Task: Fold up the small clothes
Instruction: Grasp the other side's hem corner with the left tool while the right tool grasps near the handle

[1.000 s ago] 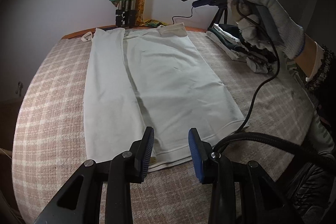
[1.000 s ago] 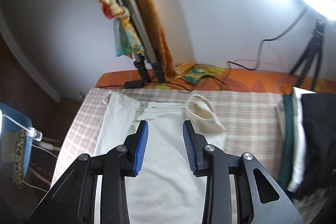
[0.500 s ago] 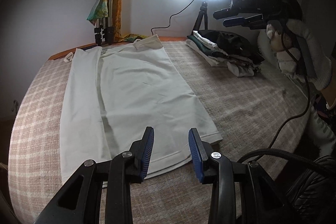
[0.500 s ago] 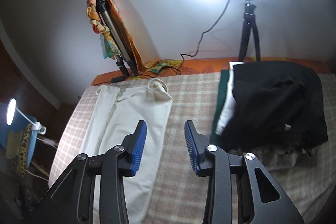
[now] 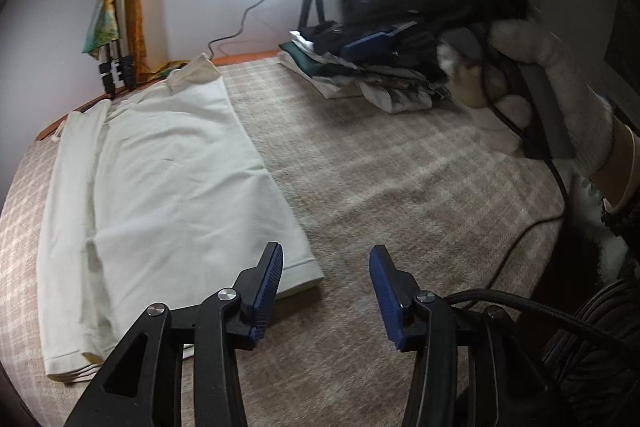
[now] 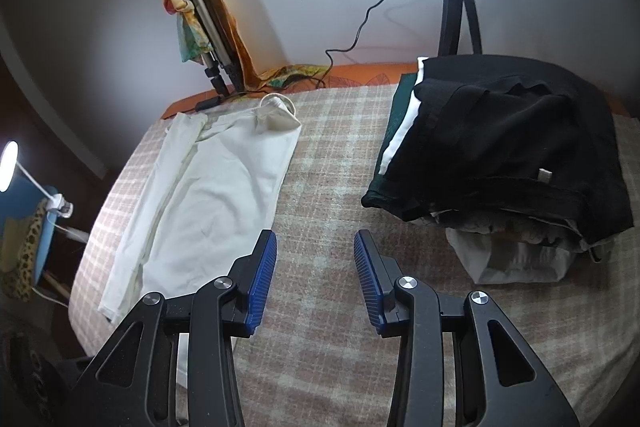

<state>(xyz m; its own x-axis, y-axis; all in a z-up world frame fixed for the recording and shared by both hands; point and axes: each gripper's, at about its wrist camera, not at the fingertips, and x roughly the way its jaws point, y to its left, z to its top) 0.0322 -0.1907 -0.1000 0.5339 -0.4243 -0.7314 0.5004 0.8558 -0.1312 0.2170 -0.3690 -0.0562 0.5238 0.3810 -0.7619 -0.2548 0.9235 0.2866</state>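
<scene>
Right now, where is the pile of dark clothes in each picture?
Left wrist view: the pile of dark clothes lies upper right of centre, far side of the bed, partly behind the right gripper.
Right wrist view: it fills the right side, black garment on top.
Shared landmark: the white garment lies flat to the pile's left in both views.

Black hand-held gripper (image 5: 326, 279) with ribbed blue pads, silver screws; white knit glove (image 5: 560, 91).
</scene>
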